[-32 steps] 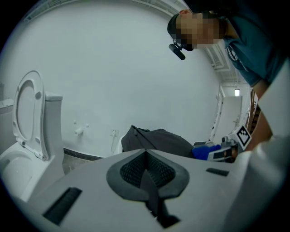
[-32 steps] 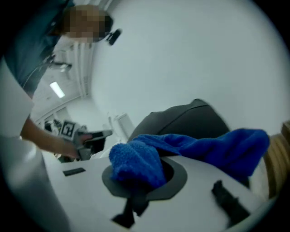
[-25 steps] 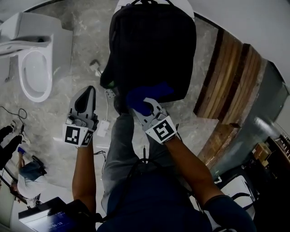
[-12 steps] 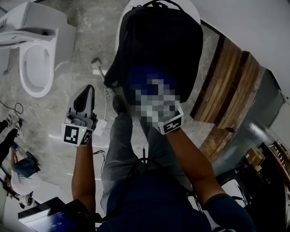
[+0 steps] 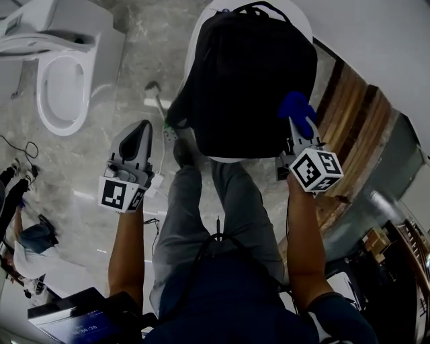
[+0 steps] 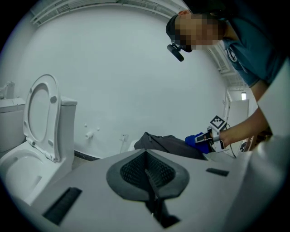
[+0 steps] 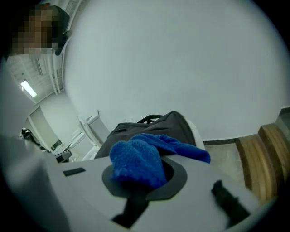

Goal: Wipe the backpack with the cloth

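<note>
Up at the far side of the head view, the black backpack (image 5: 248, 80) lies flat on a white rounded worktop (image 5: 302, 17), covering nearly all of it, with its carry handle at the far edge. A blue cloth (image 5: 295, 107) sits at the backpack's right edge, near the worktop's right rim. It is bunched between the jaws of the right hand-held gripper (image 5: 297, 122), which are clamped on it; in that gripper's own view the cloth bulges out of the jaws with a flap trailing to the right. The left hand-held gripper (image 5: 140, 133) hangs apart from the backpack, off the worktop's near-left side and above the grey marbled floor (image 5: 134, 60), with its jaws pressed together on nothing. A white toilet (image 5: 64, 87) with its seat raised stands at far left. Brown wooden planks (image 5: 342, 114) lie to the right of the worktop.
</note>
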